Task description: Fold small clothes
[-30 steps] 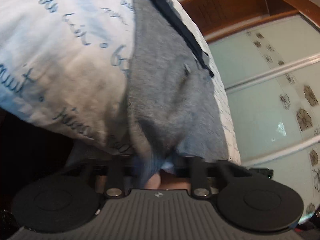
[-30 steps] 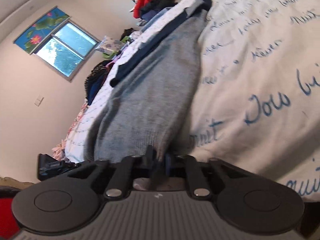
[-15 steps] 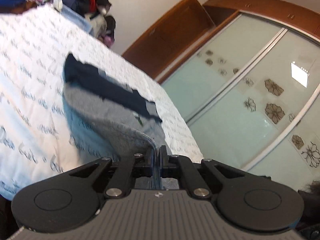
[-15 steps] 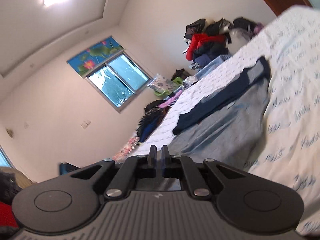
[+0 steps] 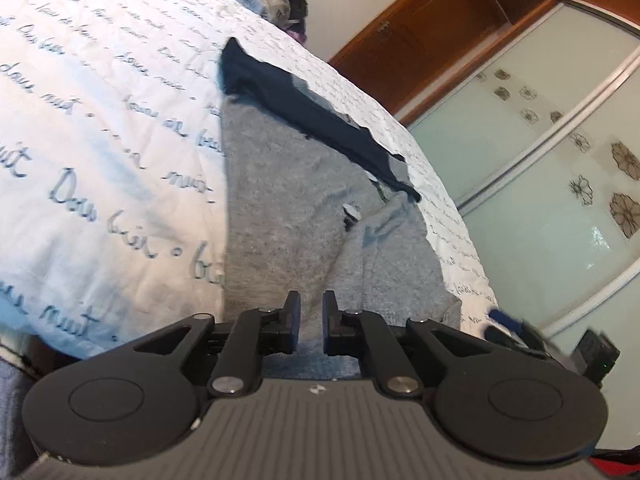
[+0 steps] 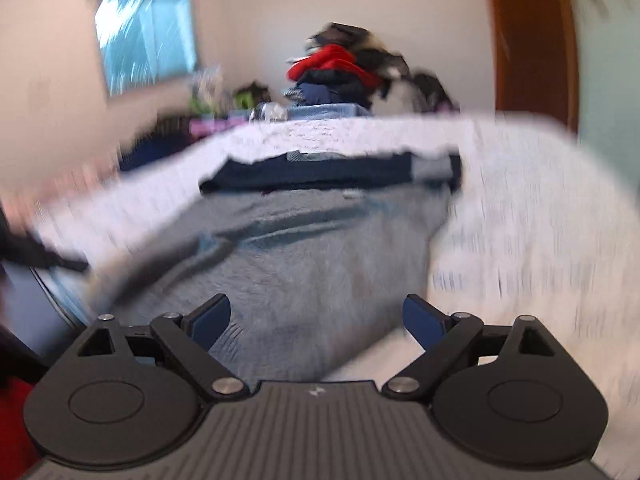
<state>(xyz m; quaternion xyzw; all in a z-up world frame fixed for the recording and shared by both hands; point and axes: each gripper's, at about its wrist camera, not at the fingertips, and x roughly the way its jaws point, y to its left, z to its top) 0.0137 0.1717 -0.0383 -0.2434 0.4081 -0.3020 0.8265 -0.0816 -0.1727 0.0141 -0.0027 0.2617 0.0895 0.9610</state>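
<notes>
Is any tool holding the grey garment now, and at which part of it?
Nothing is held. The left tool and the right tool are opening with nothing between the jaws; the grey garment lies on the bed.

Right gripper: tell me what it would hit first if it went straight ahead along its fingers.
Most likely the grey garment spread on the bed. The right gripper is opening, with nothing gripped, and the cloth lies directly ahead; blur leaves depth unclear.

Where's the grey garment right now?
In both wrist views the grey garment lies spread on the white script-printed bedspread, just ahead of both grippers, dark-blue band at its far end.
</notes>
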